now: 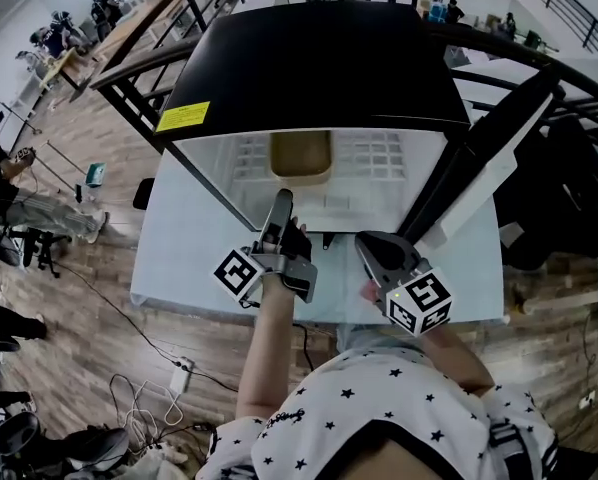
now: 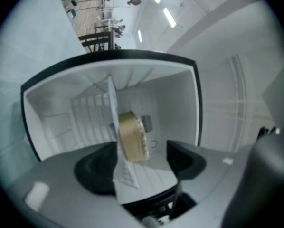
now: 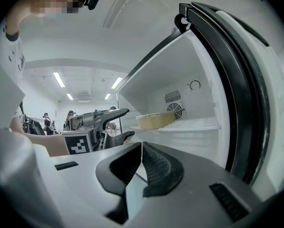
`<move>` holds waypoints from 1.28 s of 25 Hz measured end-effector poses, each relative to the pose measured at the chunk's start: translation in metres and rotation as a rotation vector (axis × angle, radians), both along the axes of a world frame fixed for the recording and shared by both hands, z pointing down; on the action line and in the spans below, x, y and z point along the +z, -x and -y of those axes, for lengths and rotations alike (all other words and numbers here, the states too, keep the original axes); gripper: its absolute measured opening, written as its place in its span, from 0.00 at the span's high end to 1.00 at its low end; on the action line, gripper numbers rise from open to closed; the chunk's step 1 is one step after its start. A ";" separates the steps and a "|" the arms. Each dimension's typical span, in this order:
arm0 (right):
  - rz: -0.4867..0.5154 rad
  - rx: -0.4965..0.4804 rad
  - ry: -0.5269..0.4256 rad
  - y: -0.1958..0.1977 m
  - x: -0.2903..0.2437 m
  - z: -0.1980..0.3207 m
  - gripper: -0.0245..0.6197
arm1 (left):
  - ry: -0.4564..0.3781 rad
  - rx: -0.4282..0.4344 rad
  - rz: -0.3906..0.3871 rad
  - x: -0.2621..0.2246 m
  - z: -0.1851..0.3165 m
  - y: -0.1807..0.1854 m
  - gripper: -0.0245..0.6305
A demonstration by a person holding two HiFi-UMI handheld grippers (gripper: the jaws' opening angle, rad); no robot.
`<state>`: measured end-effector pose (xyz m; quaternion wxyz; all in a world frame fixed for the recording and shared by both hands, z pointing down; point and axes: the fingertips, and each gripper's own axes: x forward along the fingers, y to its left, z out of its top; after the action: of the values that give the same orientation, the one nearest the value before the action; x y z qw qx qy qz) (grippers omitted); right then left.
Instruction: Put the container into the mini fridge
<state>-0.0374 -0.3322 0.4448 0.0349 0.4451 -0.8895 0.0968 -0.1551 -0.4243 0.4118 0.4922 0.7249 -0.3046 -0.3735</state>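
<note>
My left hand-held gripper (image 1: 281, 204) gapes wide, empty, facing the container (image 1: 300, 156) on the mini fridge (image 1: 319, 68) shelf (image 1: 379, 156); my right hand-held gripper (image 3: 141, 151) is closed, empty.

container (image 1: 300, 157) on shelf (image 1: 379, 154) in mini fridge (image 1: 314, 68), door (image 1: 489, 168) at right

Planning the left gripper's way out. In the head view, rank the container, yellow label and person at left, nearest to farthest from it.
1. Container: on the shelf, just ahead of the left gripper.
2. Yellow label: front left corner of the mini fridge top.
3. Person: far off, left edge.
</note>
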 end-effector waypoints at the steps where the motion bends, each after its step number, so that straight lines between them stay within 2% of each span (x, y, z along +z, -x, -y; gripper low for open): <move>1: -0.001 -0.004 0.000 0.001 0.000 -0.003 0.93 | -0.012 -0.001 0.025 -0.001 -0.006 0.000 0.48; 4: -0.004 -0.013 -0.002 0.005 -0.001 -0.012 0.93 | -0.032 -0.014 0.122 0.000 -0.024 0.002 0.56; 8: -0.011 -0.026 -0.001 0.010 0.000 -0.028 0.93 | -0.008 -0.066 0.300 0.017 -0.048 0.015 0.71; 13: -0.021 -0.043 -0.002 0.016 -0.001 -0.050 0.93 | 0.002 -0.108 0.410 0.029 -0.077 0.022 0.86; 17: -0.025 -0.052 -0.009 0.019 0.001 -0.074 0.93 | 0.016 -0.146 0.496 0.041 -0.106 0.030 0.94; 25: -0.033 -0.060 -0.007 0.015 0.006 -0.113 0.93 | 0.046 -0.148 0.659 0.065 -0.158 0.024 0.96; 32: -0.049 -0.077 0.004 0.012 0.016 -0.155 0.93 | 0.026 -0.138 0.746 0.071 -0.209 0.013 0.96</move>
<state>-0.0493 -0.1774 0.4606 0.0614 0.4125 -0.9048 0.0861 -0.1684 -0.2153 0.4827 0.3305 0.7824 -0.5158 -0.1122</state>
